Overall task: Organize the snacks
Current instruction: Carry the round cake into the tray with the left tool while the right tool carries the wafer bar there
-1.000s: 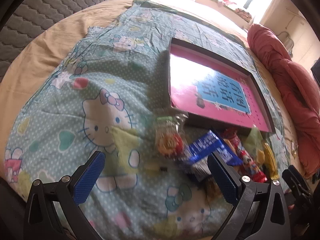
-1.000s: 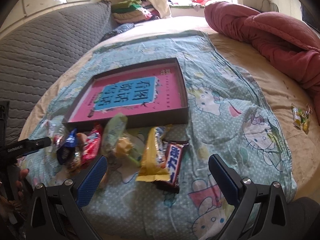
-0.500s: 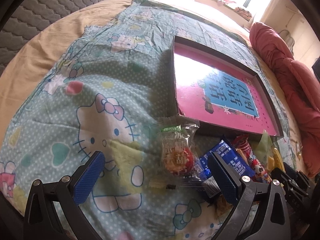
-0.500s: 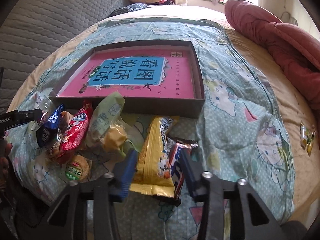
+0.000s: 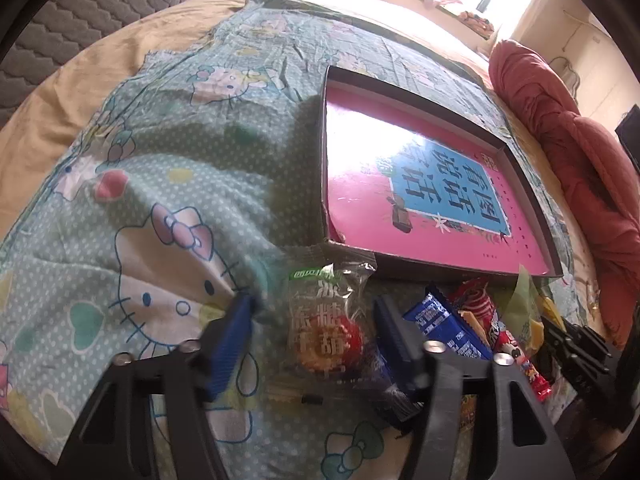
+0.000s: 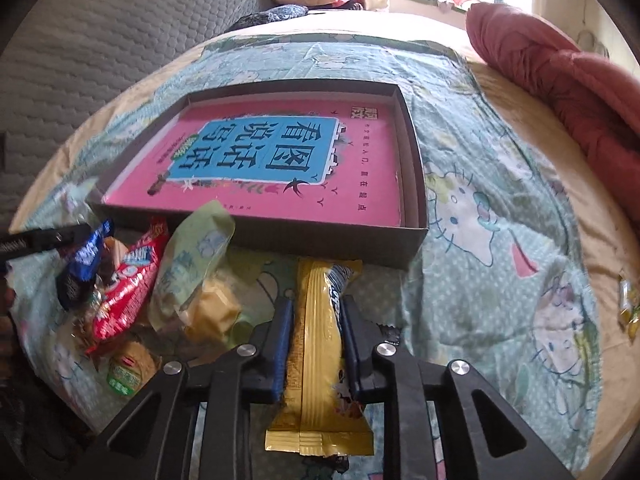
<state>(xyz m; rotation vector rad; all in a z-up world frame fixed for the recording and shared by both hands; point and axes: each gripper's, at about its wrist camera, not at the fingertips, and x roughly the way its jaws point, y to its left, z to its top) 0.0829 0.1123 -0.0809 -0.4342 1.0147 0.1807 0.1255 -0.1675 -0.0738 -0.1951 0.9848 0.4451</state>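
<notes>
A shallow dark box with a pink book inside lies on the Hello Kitty sheet. Snack packs are piled at its near edge. My left gripper is half closed around a clear pack with a red-and-orange sweet; its pads stand close on either side, and I cannot tell whether they touch. A blue pack and a red pack lie just to the right. My right gripper is shut on a long yellow pack. A pale green pack and the red pack lie to its left.
A red quilt is bunched along the right side of the bed. A small yellow sweet lies apart at the far right on the beige sheet. A grey quilted headboard stands to the left.
Both grippers have moved in towards the pile and narrowed. The right one has closed on the yellow pack. The left one's pads have drawn in around the clear sweet pack.
</notes>
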